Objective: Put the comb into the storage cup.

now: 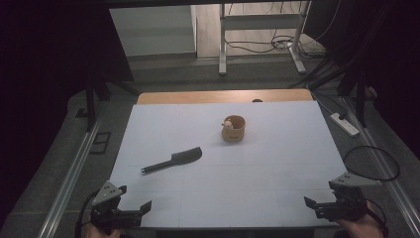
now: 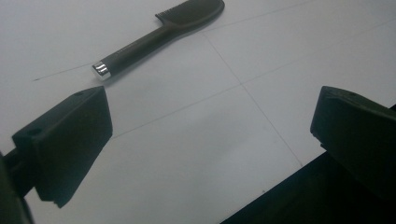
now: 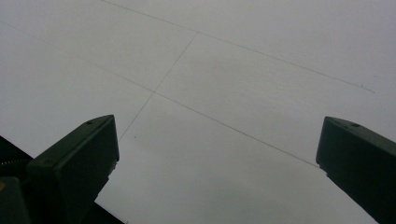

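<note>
Your left gripper and right gripper, jaws wide and empty, rest at the near edge; the dark plastic hairbrush lies at eleven o'clock of the white table, handle toward you, probably for easy grasping.

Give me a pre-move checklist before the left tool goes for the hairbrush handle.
1. Left tool open: ok, jaws stand wide apart with nothing between them.
2. Right tool open and out of the way: ok, it sits at the near right edge of the table, jaws apart and holding nothing.
3. Hairbrush reachable: ok, it lies flat, handle end pointing toward the left tool.
4. Path to the handle: ok, bare white surface between tool and brush.
5. Wooden cup apart from the brush: ok, it stands upright farther back, not touching it.
6. What the cup holds: cannot tell, a small pale thing at its rim.
</note>
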Motion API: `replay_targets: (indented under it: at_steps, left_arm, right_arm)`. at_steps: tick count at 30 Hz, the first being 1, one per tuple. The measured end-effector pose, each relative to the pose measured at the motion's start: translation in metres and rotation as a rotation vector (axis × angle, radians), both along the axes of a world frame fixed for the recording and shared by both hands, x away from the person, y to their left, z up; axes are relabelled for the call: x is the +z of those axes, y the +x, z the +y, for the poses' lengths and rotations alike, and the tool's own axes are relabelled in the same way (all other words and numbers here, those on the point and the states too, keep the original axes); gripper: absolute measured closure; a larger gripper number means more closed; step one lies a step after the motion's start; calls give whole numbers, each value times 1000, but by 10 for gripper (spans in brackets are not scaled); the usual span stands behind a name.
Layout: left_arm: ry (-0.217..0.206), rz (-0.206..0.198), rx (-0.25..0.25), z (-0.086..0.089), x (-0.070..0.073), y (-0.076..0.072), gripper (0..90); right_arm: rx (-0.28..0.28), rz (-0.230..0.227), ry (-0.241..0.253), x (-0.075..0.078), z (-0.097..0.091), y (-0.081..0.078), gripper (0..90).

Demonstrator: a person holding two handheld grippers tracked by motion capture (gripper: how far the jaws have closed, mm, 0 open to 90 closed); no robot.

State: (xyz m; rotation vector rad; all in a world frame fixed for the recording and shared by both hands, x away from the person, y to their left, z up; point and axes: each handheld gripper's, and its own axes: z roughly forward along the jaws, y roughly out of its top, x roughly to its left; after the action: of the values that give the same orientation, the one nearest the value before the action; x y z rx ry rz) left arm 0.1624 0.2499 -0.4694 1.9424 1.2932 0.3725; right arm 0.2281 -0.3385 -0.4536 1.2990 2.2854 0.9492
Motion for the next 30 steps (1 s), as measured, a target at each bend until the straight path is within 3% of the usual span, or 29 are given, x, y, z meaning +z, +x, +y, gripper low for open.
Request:
replay_targets:
  at_steps: [11,21,25,28,30]
  left_arm:
    - [3,18,-54,-1,-4,11,0]
    - [19,23,-34,-1,-3,21,0]
    - [15,23,-33,-2,-2,26,0]
    - [-24,37,-30,-3,-2,32,0]
    - [-9,44,-33,-6,-2,37,0]
  right_arm:
    - [0,-5,-1,0,0,0,0]
    - [-1,-6,-1,0,0,0,0]
    - [-2,-6,-1,0,0,0,0]
    - [-3,-5,-1,0,0,0,0]
    - [-1,-6,-1,0,0,0,0]
